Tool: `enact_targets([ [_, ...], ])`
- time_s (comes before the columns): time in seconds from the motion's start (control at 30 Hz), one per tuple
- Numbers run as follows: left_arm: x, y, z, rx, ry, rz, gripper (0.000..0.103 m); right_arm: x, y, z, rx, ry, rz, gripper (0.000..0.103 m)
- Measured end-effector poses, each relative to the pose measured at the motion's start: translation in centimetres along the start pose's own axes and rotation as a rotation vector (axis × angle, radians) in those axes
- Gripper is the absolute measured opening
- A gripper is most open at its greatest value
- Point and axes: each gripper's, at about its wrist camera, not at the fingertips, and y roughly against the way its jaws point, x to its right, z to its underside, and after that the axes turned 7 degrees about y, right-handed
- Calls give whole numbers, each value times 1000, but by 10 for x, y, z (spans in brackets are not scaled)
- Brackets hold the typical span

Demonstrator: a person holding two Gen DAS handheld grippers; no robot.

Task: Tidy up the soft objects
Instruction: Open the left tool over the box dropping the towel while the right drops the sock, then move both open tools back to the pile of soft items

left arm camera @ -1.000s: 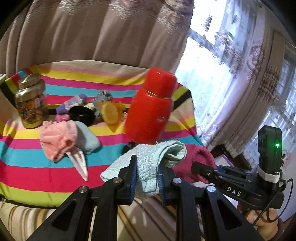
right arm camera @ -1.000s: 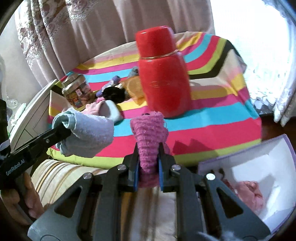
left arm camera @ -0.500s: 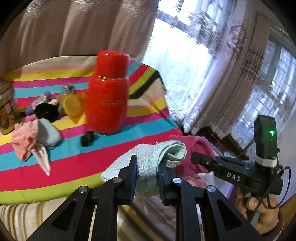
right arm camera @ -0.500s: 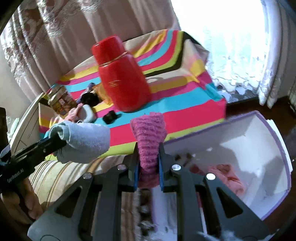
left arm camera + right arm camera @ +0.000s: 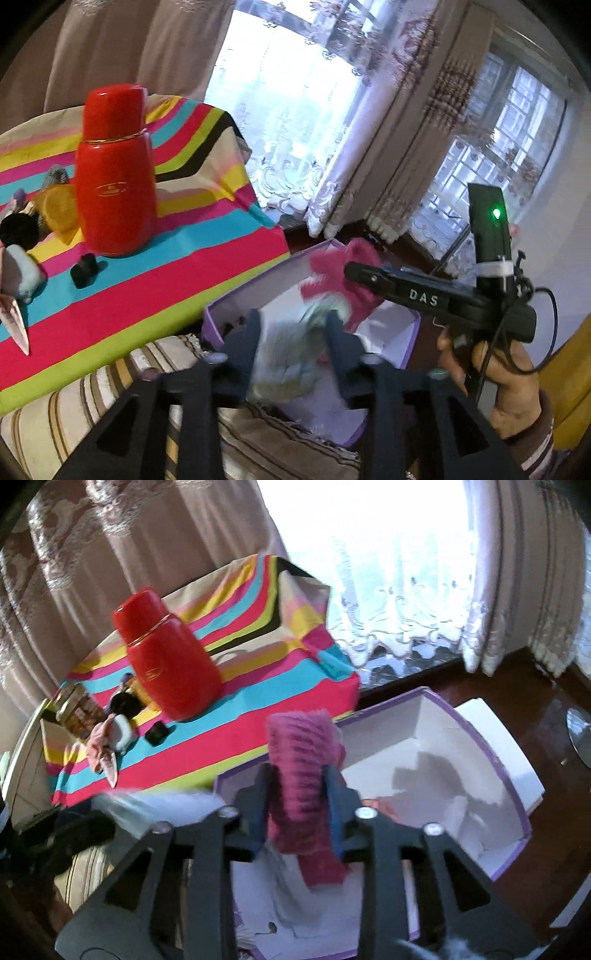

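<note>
pale green towel (image 5: 291, 354) loose between just-opening left hand-held gripper (image 5: 293, 332); pink knit (image 5: 301, 786) likewise in right hand-held gripper (image 5: 301, 797); over box (image 5: 491, 746)

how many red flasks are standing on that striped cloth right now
1. The red flask stands upright on the striped cloth, next to a yellow lid; nothing suggests a second one hidden behind it.

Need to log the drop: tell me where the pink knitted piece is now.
In the right wrist view, the pink knitted piece hangs between the opening right gripper jaws, above the white, purple-edged box, right of the striped cloth.
</note>
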Motion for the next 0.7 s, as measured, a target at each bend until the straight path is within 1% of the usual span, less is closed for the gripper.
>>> enact_targets([
  [0.03,0,1,0,5,-1,-1,55,1,1,0,1,-1,4,45],
  [0.07,0,2,0,12,1,-3,57,1,1,0,3,0,4,48],
  [0.13,-3,5,0,17,8,-8,57,1,1,1,1,4,-5,49],
  [0.4,-28,15,-4,43,73,-54,57,-15,1,1,-7,37,-44,49],
  [0.53,-46,27,-6,68,101,-117,57,-32,1,-1,-12,69,-59,49],
  [0.7,-76,46,-8,109,159,-165,57,-60,-2,-2,-25,127,-88,50],
])
